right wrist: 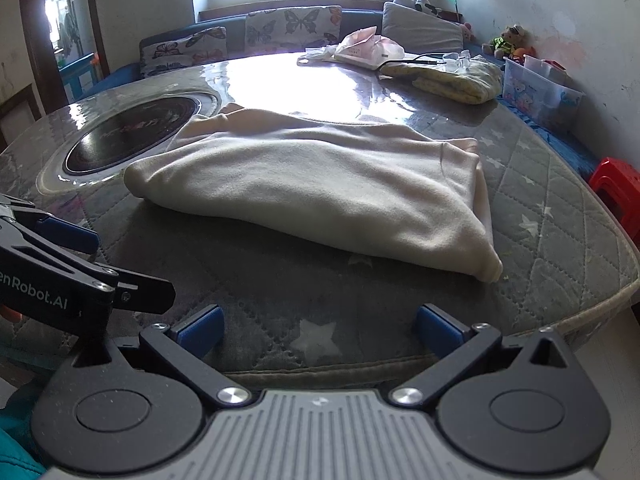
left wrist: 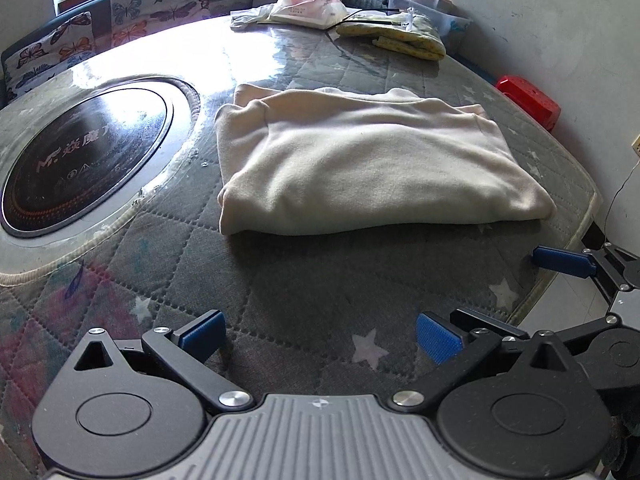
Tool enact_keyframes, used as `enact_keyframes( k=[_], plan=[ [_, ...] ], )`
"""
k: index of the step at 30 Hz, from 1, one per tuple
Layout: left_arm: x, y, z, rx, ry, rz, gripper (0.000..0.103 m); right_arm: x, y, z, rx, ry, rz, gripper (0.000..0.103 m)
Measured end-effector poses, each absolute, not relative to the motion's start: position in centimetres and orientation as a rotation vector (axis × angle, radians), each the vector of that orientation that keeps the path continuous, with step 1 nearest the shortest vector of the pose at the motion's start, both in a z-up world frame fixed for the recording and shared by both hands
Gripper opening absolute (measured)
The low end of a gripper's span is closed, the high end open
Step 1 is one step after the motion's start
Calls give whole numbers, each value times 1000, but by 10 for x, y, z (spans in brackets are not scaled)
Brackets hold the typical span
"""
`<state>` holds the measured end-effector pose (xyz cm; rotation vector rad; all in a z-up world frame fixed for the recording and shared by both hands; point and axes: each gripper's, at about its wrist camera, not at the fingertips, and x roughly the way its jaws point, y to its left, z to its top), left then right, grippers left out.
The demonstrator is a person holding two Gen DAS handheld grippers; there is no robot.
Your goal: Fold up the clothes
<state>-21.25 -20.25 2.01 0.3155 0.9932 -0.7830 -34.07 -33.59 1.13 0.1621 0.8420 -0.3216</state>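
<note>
Jaws of both grippers (left wrist: 320,338) (right wrist: 320,330) apart, level, facing folded cream garment (left wrist: 372,160).

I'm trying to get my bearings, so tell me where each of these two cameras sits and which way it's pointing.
Left wrist: on the left gripper, low over the quilted table, facing the folded cream garment; its open jaws show, with the right gripper at the right edge.
Right wrist: on the right gripper, at the table's near edge, facing the same garment; its open jaws show, left gripper at left.
Shared: garment, round cooktop, yellow cloth.
</note>
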Motion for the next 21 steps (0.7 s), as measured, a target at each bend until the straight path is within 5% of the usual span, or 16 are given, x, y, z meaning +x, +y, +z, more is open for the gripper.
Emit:
enact_keyframes(
  k=[21],
  plan=[
    [-200,-213,26,314,1051,-787,103,-338,-347,22,195,860,-334,103]
  ],
)
